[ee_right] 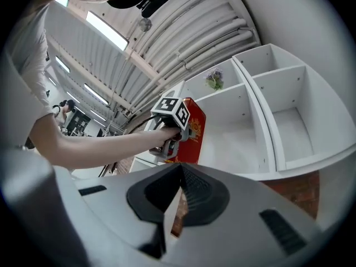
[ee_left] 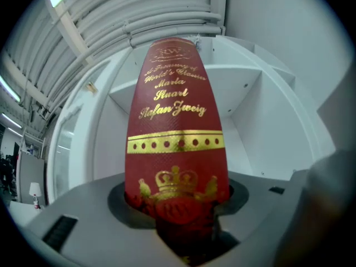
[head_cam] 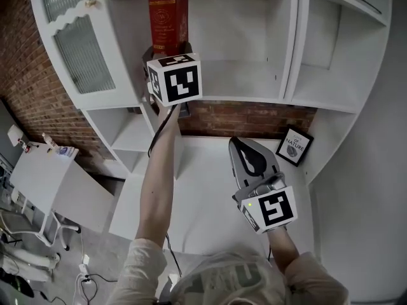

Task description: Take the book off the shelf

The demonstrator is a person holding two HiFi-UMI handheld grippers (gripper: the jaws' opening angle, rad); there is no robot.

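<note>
The red hardback [head_cam: 168, 21] [ee_left: 175, 127], grainy-covered with gilt lettering and a crown stamp, stands upright toward the left of a white shelf compartment [head_cam: 235, 81], with bare board to its right. The left gripper [head_cam: 166, 49] [ee_left: 178, 216] is clamped across the foot of the spine and hides the book's bottom edge. The right gripper [head_cam: 245, 154] [ee_right: 178, 188] hangs over the white counter [head_cam: 203, 189], jaws closed on nothing.

Book [ee_left: 175, 121] foot buried between left jaws
</note>
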